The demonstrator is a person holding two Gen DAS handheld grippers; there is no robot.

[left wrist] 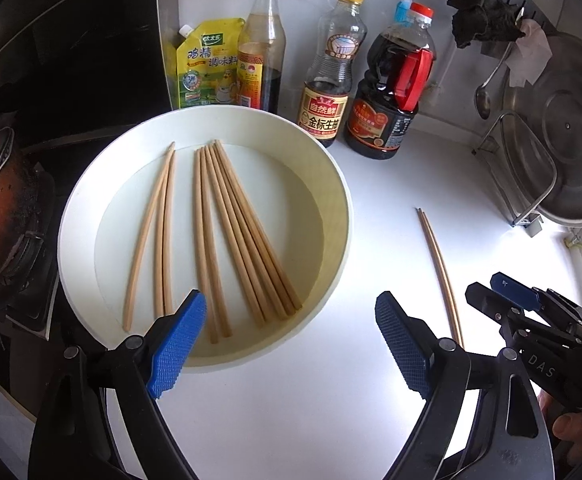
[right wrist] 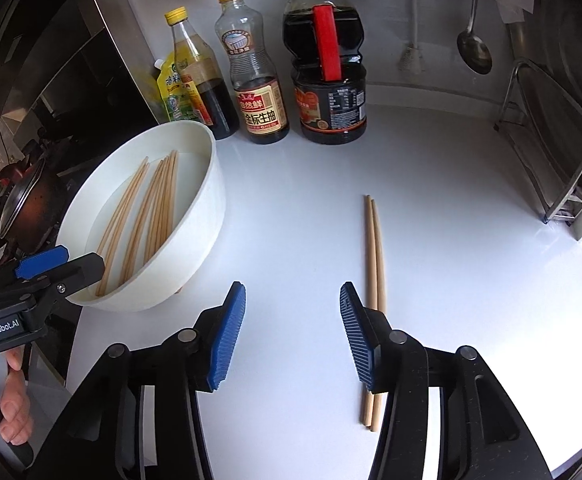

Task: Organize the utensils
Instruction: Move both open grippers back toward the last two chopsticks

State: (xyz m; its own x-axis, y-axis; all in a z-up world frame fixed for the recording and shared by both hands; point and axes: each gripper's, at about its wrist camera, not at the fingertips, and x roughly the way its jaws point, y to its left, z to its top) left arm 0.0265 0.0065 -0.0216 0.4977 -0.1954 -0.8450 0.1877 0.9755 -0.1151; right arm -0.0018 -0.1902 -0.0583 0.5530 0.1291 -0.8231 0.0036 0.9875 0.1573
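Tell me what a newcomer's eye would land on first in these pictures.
First the white bowl at the left of the counter, with a spread of wooden chopsticks lying inside it. Next the lone pair of chopsticks flat on the white counter, right of the bowl. Behind stands a row of sauce bottles, and both grippers, left gripper and right gripper, hang open and empty.
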